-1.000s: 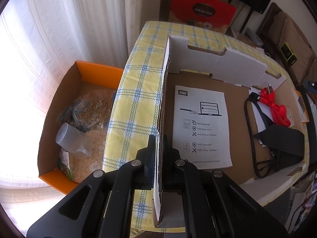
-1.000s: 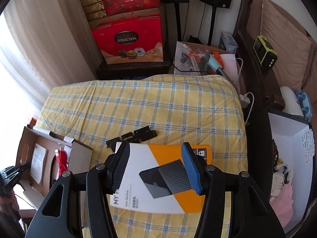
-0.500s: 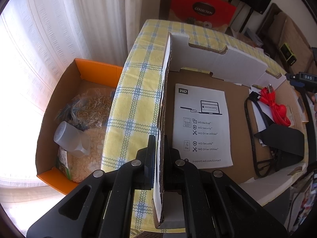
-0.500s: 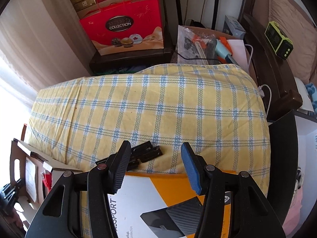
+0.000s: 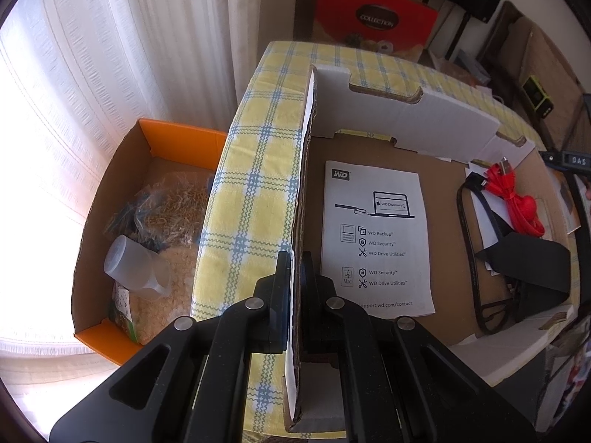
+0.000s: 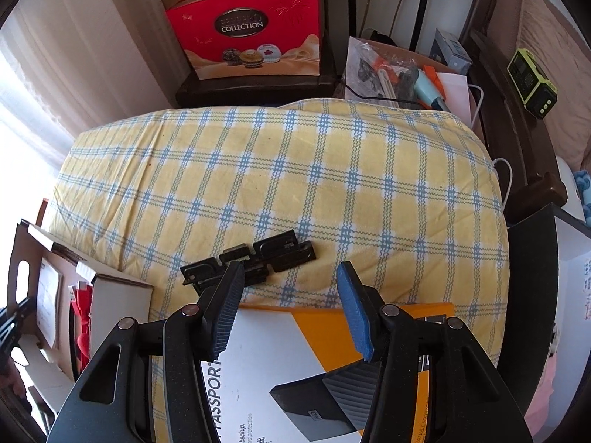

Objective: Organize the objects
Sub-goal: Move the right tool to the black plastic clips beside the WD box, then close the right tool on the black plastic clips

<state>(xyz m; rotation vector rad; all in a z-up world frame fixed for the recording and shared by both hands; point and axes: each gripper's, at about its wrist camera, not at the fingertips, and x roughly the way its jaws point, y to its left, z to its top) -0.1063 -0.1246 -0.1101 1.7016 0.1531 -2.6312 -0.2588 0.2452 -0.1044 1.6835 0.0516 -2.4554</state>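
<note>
The left claw (image 5: pixel 293 277) is clamped on the upright side wall of a shallow brown-and-white corrugated cardboard tray (image 5: pixel 306 170), one finger on either face of the wall near its near end. The wall's long axis runs straight away from the camera. The tray rests on a surface covered by a yellow cloth with blue check lines (image 5: pixel 258 184). On the tray floor, to the right of the gripped wall, a white printed WD leaflet (image 5: pixel 376 236) lies flat with its long side parallel to the wall, its heading at the far end. Further right lie a coiled red cable (image 5: pixel 517 203), a black looped cable (image 5: pixel 469 251) and a black folded pouch (image 5: pixel 532 269). The right claw (image 6: pixel 288 306) is spread wide and grips nothing. It hangs above the far edge of a white-and-orange hard-drive retail box (image 6: pixel 280 361) lying flat on the checked cloth. A black moulded plastic insert strip (image 6: pixel 258 258) lies on the cloth just beyond the fingertips, its long axis running left to right and rising slightly to the right; its left end sits behind the left finger. The tray appears at the left edge of the right wrist view.
</note>
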